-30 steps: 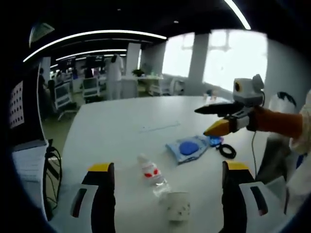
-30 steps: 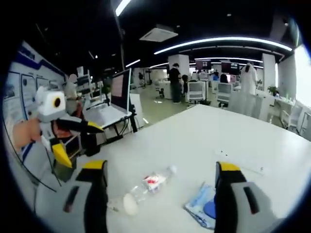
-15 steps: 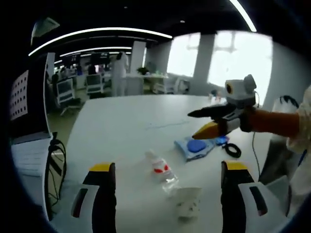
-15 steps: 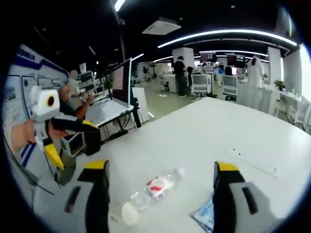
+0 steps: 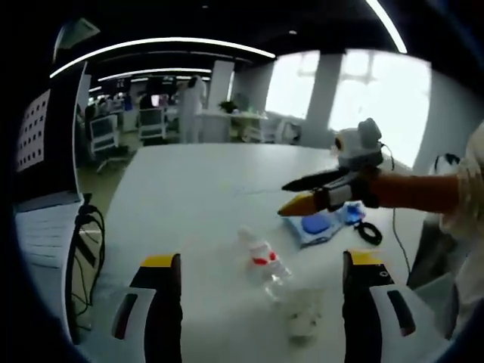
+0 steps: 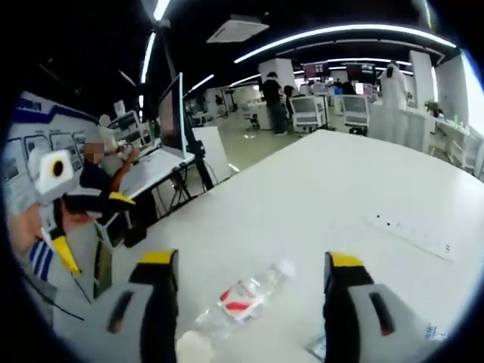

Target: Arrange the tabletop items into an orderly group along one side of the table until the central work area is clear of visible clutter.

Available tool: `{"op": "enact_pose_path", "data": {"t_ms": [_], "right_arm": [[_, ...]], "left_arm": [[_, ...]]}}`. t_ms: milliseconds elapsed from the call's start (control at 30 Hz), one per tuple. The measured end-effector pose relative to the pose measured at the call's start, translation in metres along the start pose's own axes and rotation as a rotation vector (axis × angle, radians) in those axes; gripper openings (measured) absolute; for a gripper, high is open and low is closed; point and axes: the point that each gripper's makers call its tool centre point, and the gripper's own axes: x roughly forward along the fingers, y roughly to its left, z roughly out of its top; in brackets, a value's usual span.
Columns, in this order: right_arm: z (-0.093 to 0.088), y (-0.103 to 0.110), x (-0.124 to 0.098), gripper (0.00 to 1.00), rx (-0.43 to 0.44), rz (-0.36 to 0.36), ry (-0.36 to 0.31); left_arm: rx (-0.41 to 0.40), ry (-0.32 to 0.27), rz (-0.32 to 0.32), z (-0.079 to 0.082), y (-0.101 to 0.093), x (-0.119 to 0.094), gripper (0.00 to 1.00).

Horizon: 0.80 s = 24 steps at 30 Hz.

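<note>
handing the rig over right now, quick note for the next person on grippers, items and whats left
Left gripper: open, empty, above the white table, aimed at the bottle.
Right gripper: open, empty, low over the bottle.
Plastic bottle: lying on its side with a red label, mid-table.
Paper cup: on the table just beyond the bottle's near end in the left gripper view, blurred.
Blue packet and a black cable coil: together farther along, under the right gripper.
Done: nothing grouped yet.
Left: move bottle, cup, packet and coil to one side of the table.
</note>
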Motion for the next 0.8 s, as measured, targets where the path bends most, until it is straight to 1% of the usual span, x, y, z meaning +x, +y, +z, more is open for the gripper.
{"op": "enact_pose_path", "data": {"t_ms": [100,133,200,233,300,333,400,433,500,533,600,667,733,800], "right_arm": [[-0.002,-0.005,0.01,0.73,0.041,-0.003,0.002],[-0.005,-0.006,0.014,0.71,0.061,-0.002,0.013],[-0.009,-0.012,0.022,0.67,0.061,-0.018,0.029],[-0.013,-0.012,0.025,0.66,0.077,-0.013,0.046],[-0.016,-0.017,0.034,0.66,0.104,-0.017,0.053],[-0.018,-0.018,0.037,0.64,0.109,-0.017,0.058],[-0.026,-0.023,0.044,0.61,0.143,-0.018,0.083],[-0.028,-0.026,0.047,0.6,0.176,-0.022,0.079],[-0.037,-0.027,0.052,0.58,0.231,-0.014,0.106],[-0.037,-0.029,0.053,0.57,0.235,-0.016,0.103],[-0.045,-0.032,0.058,0.52,0.262,-0.011,0.128],[-0.048,-0.038,0.064,0.5,0.278,-0.022,0.126],[-0.052,-0.038,0.069,0.47,0.316,-0.012,0.145],[-0.051,-0.041,0.073,0.46,0.336,-0.018,0.131]], "left_arm": [[-0.017,-0.001,-0.003,-0.003,0.004,0.004,0.85],[-0.02,-0.001,-0.003,-0.003,0.005,0.005,0.84],[-0.024,0.001,0.0,-0.006,0.008,0.008,0.84],[-0.026,0.005,-0.001,-0.009,0.01,0.01,0.84],[-0.033,0.008,-0.003,-0.011,0.012,0.013,0.83],[-0.035,0.006,-0.003,-0.012,0.013,0.014,0.83],[-0.041,0.006,-0.003,-0.014,0.016,0.017,0.82],[-0.044,0.008,-0.003,-0.015,0.017,0.019,0.82],[-0.051,0.016,-0.005,-0.019,0.02,0.022,0.82],[-0.055,0.019,-0.006,-0.02,0.021,0.024,0.82],[-0.057,0.023,-0.008,-0.022,0.022,0.028,0.81],[-0.059,0.021,-0.008,-0.022,0.024,0.032,0.81],[-0.057,0.022,-0.009,-0.023,0.025,0.036,0.8],[-0.057,0.026,-0.015,-0.025,0.025,0.039,0.8]]}}
